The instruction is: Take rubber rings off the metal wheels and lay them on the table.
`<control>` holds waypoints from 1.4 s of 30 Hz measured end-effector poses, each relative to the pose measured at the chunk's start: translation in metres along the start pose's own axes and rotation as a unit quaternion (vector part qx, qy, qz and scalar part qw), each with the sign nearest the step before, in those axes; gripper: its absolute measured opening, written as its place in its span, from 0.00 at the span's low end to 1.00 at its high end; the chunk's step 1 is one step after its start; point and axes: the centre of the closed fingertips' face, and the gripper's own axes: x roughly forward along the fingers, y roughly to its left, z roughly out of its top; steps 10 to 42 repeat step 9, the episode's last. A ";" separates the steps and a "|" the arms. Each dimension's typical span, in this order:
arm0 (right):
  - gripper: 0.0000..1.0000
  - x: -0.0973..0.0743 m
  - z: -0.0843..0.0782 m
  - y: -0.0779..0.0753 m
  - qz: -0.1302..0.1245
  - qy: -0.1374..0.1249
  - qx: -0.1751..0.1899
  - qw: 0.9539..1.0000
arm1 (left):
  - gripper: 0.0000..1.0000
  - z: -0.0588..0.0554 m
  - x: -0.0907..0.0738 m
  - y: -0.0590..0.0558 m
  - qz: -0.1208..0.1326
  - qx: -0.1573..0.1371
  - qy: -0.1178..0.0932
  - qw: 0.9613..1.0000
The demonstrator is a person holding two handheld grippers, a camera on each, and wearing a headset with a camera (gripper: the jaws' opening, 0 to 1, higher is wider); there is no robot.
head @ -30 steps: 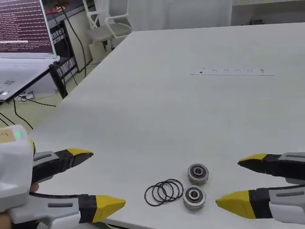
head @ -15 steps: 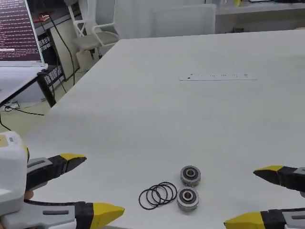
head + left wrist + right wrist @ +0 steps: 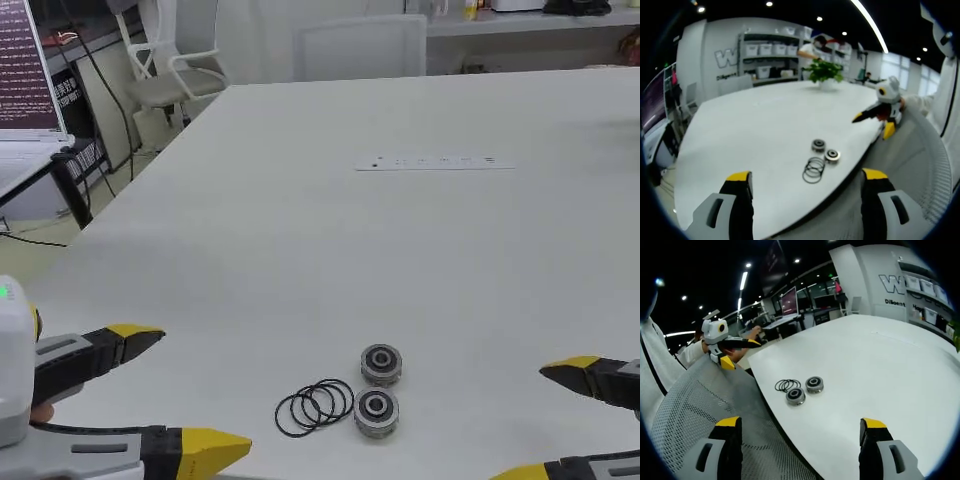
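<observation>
Two metal wheels lie flat near the white table's front edge, one (image 3: pixel 381 363) just behind the other (image 3: pixel 375 411). Several black rubber rings (image 3: pixel 313 405) lie overlapped on the table to their left. My left gripper (image 3: pixel 185 392) is open at the lower left, over the table edge, apart from the rings. My right gripper (image 3: pixel 545 420) is open at the lower right, well clear of the wheels. In the left gripper view the wheels (image 3: pixel 825 150) and rings (image 3: pixel 813 169) lie ahead; in the right gripper view the wheels (image 3: pixel 804 390) and rings (image 3: pixel 786 385) do too.
The white table (image 3: pixel 400 240) stretches far back, with a flush socket strip (image 3: pixel 434 163) in its middle. Office chairs (image 3: pixel 170 70) and a desk with a screen (image 3: pixel 20 60) stand at the far left. A mesh chair back (image 3: pixel 695 415) sits below the table edge.
The head camera has tilted up and shifted, so wheels and rings sit lower-left in the picture. Both grippers have dropped lower and outward in the picture, still open. Wheels and rings lie unmoved.
</observation>
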 end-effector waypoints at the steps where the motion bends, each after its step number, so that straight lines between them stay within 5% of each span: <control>1: 0.98 0.000 0.000 0.000 -0.001 0.001 0.000 1.000 | 0.90 0.000 0.000 0.000 -0.001 0.001 0.001 1.000; 42: 0.99 -0.001 -0.005 0.000 -0.003 0.012 -0.003 1.000 | 0.93 0.001 0.000 -0.001 -0.004 -0.001 -0.004 1.000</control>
